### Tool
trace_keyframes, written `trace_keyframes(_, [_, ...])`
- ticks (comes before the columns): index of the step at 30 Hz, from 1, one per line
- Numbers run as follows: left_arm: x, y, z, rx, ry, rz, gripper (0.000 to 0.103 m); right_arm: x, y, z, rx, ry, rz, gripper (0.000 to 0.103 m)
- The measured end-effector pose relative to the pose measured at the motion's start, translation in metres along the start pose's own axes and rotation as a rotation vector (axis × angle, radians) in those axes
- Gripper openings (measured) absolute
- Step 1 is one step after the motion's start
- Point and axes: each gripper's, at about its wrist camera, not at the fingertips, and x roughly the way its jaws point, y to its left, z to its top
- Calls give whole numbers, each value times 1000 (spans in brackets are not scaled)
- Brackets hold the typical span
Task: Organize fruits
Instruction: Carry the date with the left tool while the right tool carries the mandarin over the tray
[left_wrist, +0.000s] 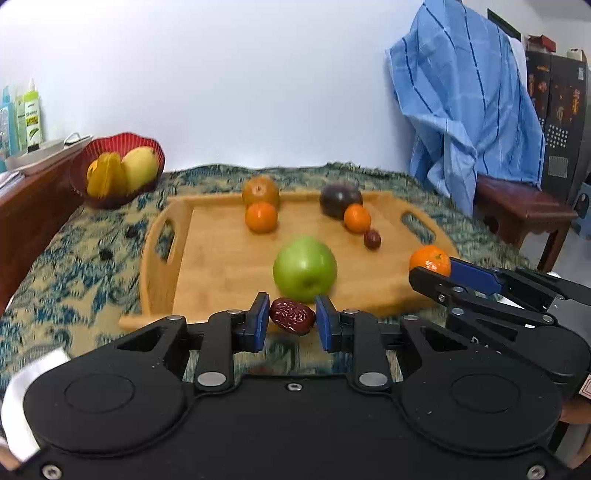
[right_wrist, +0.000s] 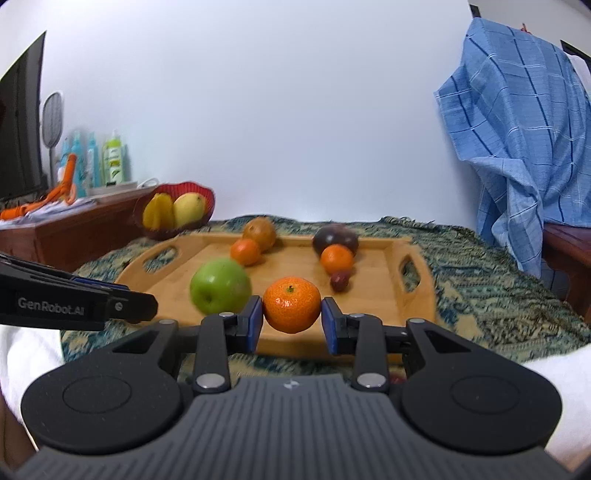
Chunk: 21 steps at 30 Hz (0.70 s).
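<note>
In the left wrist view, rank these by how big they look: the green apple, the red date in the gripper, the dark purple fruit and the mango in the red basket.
Largest to smallest as they look:
1. green apple
2. mango and dark purple fruit: alike, and both sit far back, so unranked
3. red date, smallest despite being nearest the camera

My left gripper (left_wrist: 291, 322) hides the bottom of the green apple (left_wrist: 304, 268). The small orange (left_wrist: 261, 217) covers part of the brown fruit (left_wrist: 260, 189) behind it. The patterned cloth (left_wrist: 74, 266) looks smeary. I can't read the bottles (right_wrist: 112, 157); they are too small. The blue towel (right_wrist: 524, 129) is cut off at the edge. The dark fruit (right_wrist: 334, 236) is fuzzy, so I can't tell what it is.
</note>
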Motion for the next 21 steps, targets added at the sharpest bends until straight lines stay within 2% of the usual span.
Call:
trace_keyframes(4, [10, 3, 26, -3, -27, -12, 26, 10, -12, 15, -1, 5, -18, 39])
trace_keyframes(10, [41, 14, 66, -37, -27, -23, 26, 40, -33, 29, 10, 68, -27, 39])
trace_keyframes(16, [87, 24, 90, -71, 30, -26, 26, 75, -46, 31, 48, 124, -43, 39])
trace_keyframes(21, [123, 27, 92, -81, 95, -10, 26, 94, -48, 31, 81, 158, -53, 39])
